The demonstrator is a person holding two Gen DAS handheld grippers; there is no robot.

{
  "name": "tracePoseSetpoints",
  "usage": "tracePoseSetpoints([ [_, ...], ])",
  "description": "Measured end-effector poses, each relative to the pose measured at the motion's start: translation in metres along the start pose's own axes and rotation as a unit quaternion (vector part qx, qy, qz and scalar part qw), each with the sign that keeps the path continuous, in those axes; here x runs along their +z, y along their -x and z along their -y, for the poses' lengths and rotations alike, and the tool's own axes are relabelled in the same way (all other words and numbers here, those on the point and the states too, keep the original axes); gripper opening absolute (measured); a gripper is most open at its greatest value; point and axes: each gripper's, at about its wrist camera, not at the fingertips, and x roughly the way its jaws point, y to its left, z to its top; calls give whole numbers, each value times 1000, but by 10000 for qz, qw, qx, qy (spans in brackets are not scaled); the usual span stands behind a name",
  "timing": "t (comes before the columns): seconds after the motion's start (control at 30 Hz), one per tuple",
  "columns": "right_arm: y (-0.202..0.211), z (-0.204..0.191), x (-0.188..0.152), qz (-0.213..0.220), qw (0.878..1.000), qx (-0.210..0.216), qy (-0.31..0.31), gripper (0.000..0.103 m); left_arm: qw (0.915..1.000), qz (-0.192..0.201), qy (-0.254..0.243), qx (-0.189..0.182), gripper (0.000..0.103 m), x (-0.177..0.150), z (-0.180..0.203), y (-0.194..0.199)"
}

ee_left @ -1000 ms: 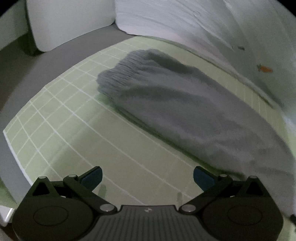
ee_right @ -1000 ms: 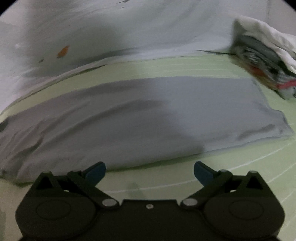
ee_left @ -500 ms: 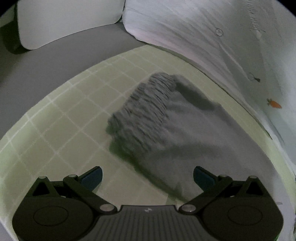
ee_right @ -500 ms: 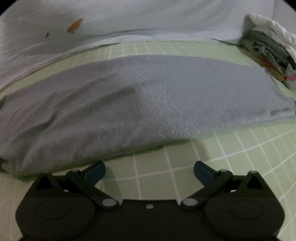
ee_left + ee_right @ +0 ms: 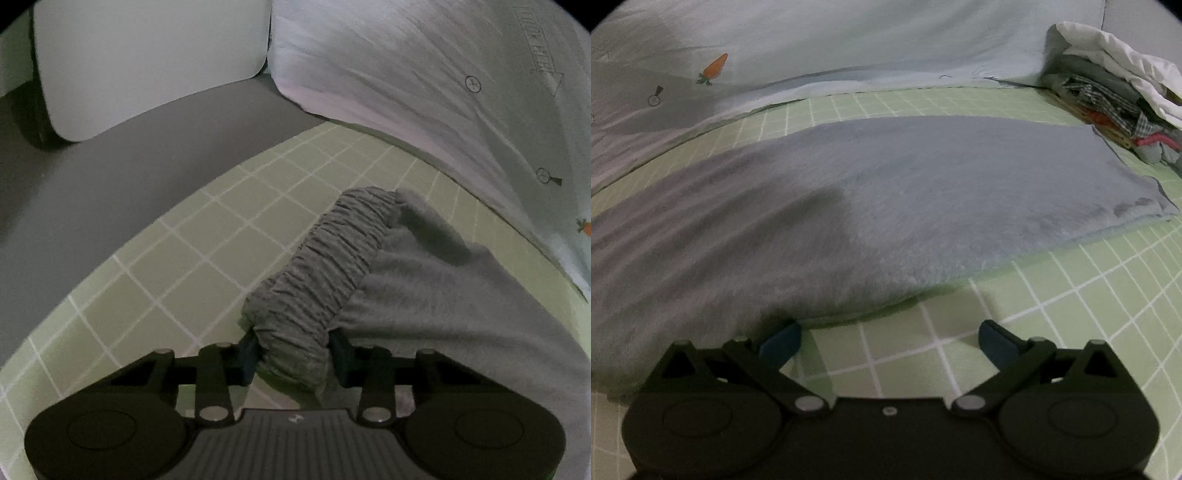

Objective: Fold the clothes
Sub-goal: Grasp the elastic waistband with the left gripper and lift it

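Grey fleece trousers (image 5: pixel 886 206) lie flat lengthwise on a green checked mat (image 5: pixel 1071 314). Their gathered elastic waistband (image 5: pixel 325 266) runs toward my left gripper (image 5: pixel 291 356). The near corner of the waistband is bunched between its jaws, which are closing with both pads against the fabric. My right gripper (image 5: pixel 890 339) stands open low over the mat at the trousers' near edge, about halfway along the leg. Its left fingertip (image 5: pixel 781 338) sits right at the fabric's edge; nothing lies between its fingers but mat.
A pale bedcover with small carrot prints (image 5: pixel 812 44) borders the mat's far side. A white pillow (image 5: pixel 147 62) and a grey sheet (image 5: pixel 110 177) lie beyond the waistband end. A heap of mixed clothes (image 5: pixel 1108 99) sits past the trouser cuffs at the far right.
My left gripper moved in to the waistband's near corner and its jaws came together from wide open onto the fabric. My right gripper came lower and closer to the trousers' edge, still open.
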Motion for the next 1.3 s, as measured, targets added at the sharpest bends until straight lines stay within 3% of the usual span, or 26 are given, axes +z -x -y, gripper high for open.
tracePoseSetpoints([
  [0.23, 0, 4, 5, -146, 9999, 78, 29, 103, 9997, 165, 186, 72, 39, 10, -6, 7],
  [0.43, 0, 7, 8, -244, 9996, 133, 54, 103, 9966, 665, -489, -83, 25, 15, 29, 38],
  [0.57, 0, 12, 11, -323, 9991, 250, 59, 103, 9914, 943, -839, -344, 19, 16, 60, 60],
  [0.73, 2, 28, 11, -338, 9978, 564, -80, 103, 9826, 994, -1232, -973, 16, 2, 106, 80],
  [1.0, 5, 56, 9, -336, 9965, 737, -213, 103, 9544, 478, -2367, -1754, 16, -60, 198, 80],
  [1.2, 3, 61, 11, -360, 9961, 811, 0, 103, 9431, -405, -2971, -1437, 25, -104, 229, 46],
  [1.3, 4, 62, 10, -384, 9957, 831, 159, 103, 9398, -476, -3097, -1365, 35, -114, 229, 43],
])
